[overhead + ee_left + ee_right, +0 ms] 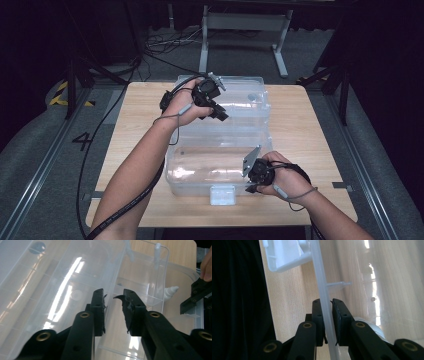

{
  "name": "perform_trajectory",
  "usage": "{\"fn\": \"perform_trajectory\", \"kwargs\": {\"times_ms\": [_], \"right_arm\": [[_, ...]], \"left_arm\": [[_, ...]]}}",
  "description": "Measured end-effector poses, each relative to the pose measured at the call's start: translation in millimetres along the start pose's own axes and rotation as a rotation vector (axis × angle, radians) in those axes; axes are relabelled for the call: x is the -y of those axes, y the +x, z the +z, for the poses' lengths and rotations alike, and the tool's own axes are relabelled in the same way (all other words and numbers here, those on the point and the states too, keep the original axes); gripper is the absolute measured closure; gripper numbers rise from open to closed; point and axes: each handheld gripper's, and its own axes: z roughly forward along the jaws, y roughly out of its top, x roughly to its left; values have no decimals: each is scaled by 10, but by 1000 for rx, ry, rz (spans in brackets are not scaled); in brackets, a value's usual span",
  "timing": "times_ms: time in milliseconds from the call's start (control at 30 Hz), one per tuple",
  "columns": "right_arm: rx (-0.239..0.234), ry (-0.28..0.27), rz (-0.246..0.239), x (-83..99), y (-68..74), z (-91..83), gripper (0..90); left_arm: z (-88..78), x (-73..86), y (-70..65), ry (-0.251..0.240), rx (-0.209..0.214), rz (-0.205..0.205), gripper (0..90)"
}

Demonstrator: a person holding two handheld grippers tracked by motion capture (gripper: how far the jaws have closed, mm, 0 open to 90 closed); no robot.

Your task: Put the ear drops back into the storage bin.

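Note:
A clear plastic storage box (pixel 200 170) stands on the wooden table (pixel 310 130), with its clear lid (pixel 240 100) swung open toward the far side. My left gripper (pixel 220 114) hovers over the line where lid and box meet. In the left gripper view its jaws (pixel 113 296) are open, and a thin clear plastic edge (pixel 117 270) runs between them without touching the pads. My right gripper (pixel 252 187) is at the box's near right. Its jaws (pixel 326 302) are shut on the box's front rim (pixel 319 277).
A white latch (pixel 222 194) sits at the middle of the box's front wall, and also appears as the white latch (pixel 284 255) up left of the right jaws. Bare tabletop lies left and right of the box. Beyond the table stand a metal stand (pixel 245 30) and floor cables.

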Motion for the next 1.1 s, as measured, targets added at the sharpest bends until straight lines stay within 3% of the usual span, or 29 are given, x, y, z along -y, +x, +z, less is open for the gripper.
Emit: {"fn": "perform_trajectory", "kwargs": {"times_ms": [133,1100], "right_arm": [[9,-10,7,2,5,5,809],[23,-13,-3,12,18,7,810]], "left_arm": [[-9,10,-8,-3,-14,-6,827],[-154,58,-403,10,6,86,854]]}}
